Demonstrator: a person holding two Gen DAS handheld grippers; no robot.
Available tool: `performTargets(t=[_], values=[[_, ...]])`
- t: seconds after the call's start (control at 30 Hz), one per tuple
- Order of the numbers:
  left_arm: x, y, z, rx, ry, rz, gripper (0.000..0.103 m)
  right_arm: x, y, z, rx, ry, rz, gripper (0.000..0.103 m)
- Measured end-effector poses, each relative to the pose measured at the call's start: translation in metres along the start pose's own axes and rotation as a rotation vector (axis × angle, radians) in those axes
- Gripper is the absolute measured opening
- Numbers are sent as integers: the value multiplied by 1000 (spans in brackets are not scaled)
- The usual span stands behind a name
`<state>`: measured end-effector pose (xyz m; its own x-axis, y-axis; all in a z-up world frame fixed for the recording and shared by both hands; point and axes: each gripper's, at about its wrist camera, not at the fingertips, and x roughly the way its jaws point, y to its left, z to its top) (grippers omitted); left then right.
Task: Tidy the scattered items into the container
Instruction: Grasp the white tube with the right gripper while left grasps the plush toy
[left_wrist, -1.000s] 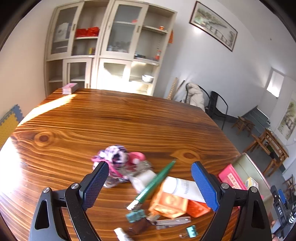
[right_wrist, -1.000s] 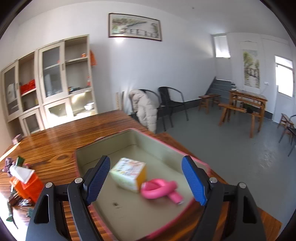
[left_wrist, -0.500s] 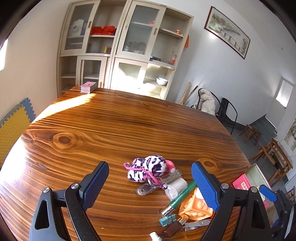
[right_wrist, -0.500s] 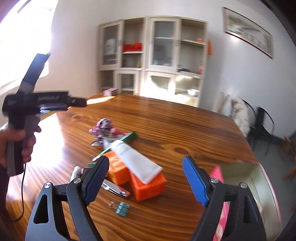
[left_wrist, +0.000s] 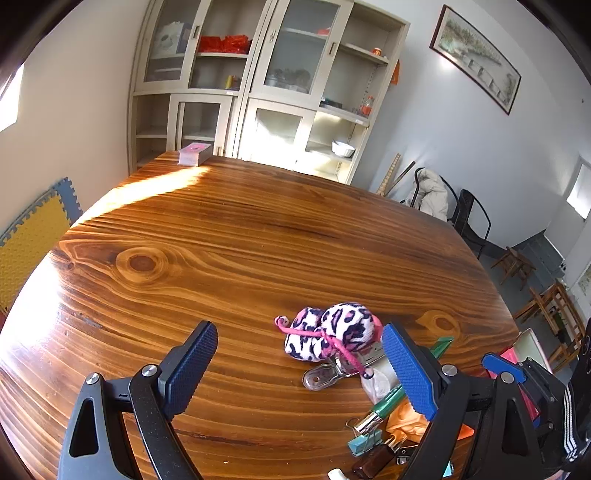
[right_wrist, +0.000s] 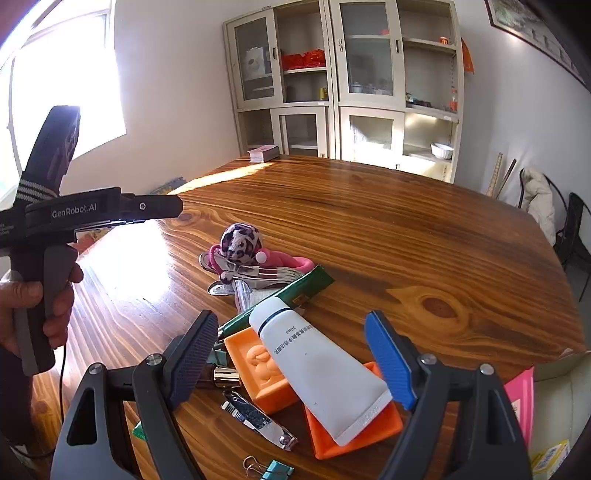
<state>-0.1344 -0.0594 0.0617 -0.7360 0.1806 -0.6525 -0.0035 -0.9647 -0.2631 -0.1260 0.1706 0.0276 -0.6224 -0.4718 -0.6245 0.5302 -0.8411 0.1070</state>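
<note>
In the left wrist view, the left gripper hovers with jaws spread and empty above the brown wooden table, with the pink leopard-print plush toy lying just ahead toward its right finger. In the right wrist view, the right gripper is likewise spread and empty, framing the white plastic squeeze tube, which rests on the orange plastic trays; its long axis runs diagonally, cap pointing away to the left, flat crimped end toward the camera. The step in hand appears to be picking the next item: lowering, closing across the tube's width, then carrying it to the pink-rimmed container at right.
</note>
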Motion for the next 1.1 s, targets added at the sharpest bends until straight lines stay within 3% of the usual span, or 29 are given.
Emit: performTargets(t=[0.13, 0.3, 0.8, 0.97, 1.07, 1.1], values=[[10, 2, -4, -2, 27, 12, 93, 9, -8, -4, 16, 36, 23, 82], [22, 3, -7, -9, 63, 14, 93, 17, -18, -10, 56, 89, 12, 42], [65, -18, -2, 36, 117, -33, 93, -5, -13, -1, 120, 28, 39, 39], [95, 5, -3, -57, 179, -111, 93, -10, -7, 3, 103, 10, 52, 36], [101, 15, -7, -79, 177, -109, 90, -5, -3, 3, 84, 19, 41, 34], [101, 17, -7, -75, 172, -95, 85, -3, -3, 3, 82, 22, 33, 34]])
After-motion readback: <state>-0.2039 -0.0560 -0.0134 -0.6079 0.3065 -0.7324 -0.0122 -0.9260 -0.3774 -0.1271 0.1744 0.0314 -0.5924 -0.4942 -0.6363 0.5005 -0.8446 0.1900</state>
